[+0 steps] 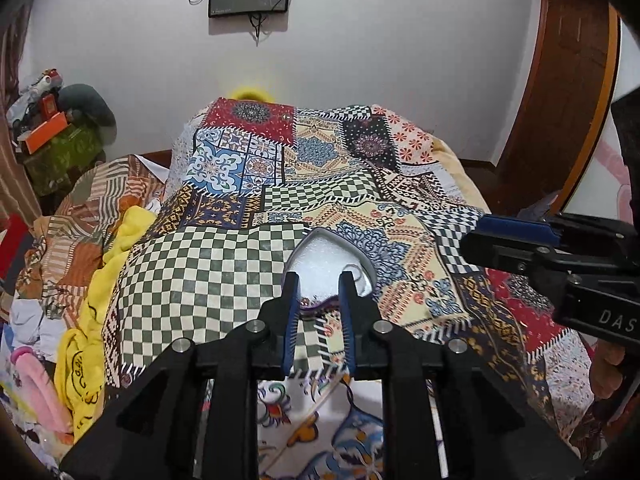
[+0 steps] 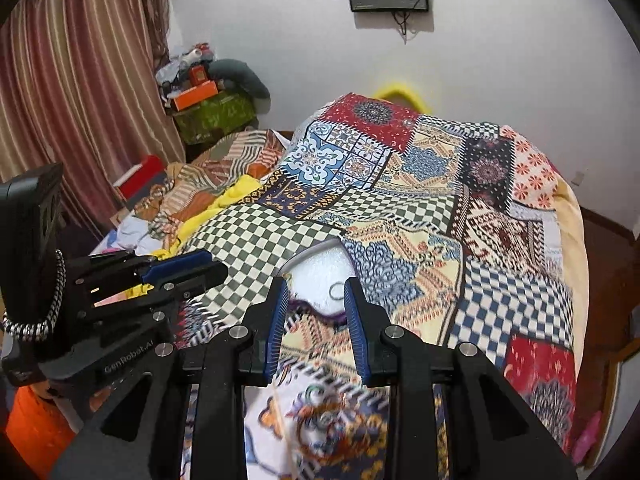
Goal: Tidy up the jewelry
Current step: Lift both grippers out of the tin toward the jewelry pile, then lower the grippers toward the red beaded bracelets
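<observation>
We hold the left gripper (image 1: 319, 282) and right gripper (image 2: 316, 290) with fingers spread, empty, above the heart-shaped jewelry box (image 1: 326, 258) at frame centre on the patchwork bedspread (image 1: 200, 280), a ring (image 2: 337, 291) inside.

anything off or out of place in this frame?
Nothing spilled or damaged. The open heart-shaped jewelry box sits on the patchwork quilt, a small ring on its white lining. Both the left gripper and the right gripper are open and empty. Only oddity: clothes heaped along the bed's edge.
</observation>
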Demonstrator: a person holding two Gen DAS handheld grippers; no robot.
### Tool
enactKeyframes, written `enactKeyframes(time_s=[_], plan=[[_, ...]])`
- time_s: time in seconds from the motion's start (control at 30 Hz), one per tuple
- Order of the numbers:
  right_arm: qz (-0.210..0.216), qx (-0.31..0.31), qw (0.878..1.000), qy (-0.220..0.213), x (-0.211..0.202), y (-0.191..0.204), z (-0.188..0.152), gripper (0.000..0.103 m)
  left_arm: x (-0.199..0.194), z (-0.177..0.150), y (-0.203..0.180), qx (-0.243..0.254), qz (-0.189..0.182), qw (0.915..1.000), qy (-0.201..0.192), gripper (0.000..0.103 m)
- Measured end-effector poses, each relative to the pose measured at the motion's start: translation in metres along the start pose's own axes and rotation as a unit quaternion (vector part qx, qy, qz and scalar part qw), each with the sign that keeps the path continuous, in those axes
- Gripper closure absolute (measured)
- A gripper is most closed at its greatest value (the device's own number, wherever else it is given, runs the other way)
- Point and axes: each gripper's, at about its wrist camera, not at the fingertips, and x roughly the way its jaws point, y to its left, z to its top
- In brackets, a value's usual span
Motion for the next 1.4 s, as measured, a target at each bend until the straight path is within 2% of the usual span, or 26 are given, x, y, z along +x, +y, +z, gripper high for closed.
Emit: enactKeyframes(time_s=[0.33, 0.8, 1.07, 1.2, 1.4], plan=[[-0.031, 0.048, 0.998, -0.001, -0.025, -0.02, -0.041, 0.077, -0.016, -0.024, -0.018, 0.004, -0.02, 0.9997, 0.012, 0.084], [-0.071, 0.055, 0.995, 0.041, -0.014, -0.044, -0.092, 0.077, 0.033, -0.068, -0.044, 0.016, -0.052, 0.9947, 0.088, 0.084], [-0.05, 0.042, 0.995, 0.073, 0.006, -0.043, -0.108, 0.077, 0.052, -0.079, -0.056, 0.024, -0.065, 0.9924, 0.102, 0.084], [-0.042, 0.044, 0.995, 0.074, 0.01, -0.043, -0.111, 0.077, 0.059, -0.078, -0.064, 0.026, -0.086, 0.99, 0.108, 0.084], [-0.033, 0.054, 0.995, 0.07, 0.011, -0.048, -0.112, 0.077, 0.066, -0.079, -0.078, 0.046, -0.085, 0.9897, 0.105, 0.084]])
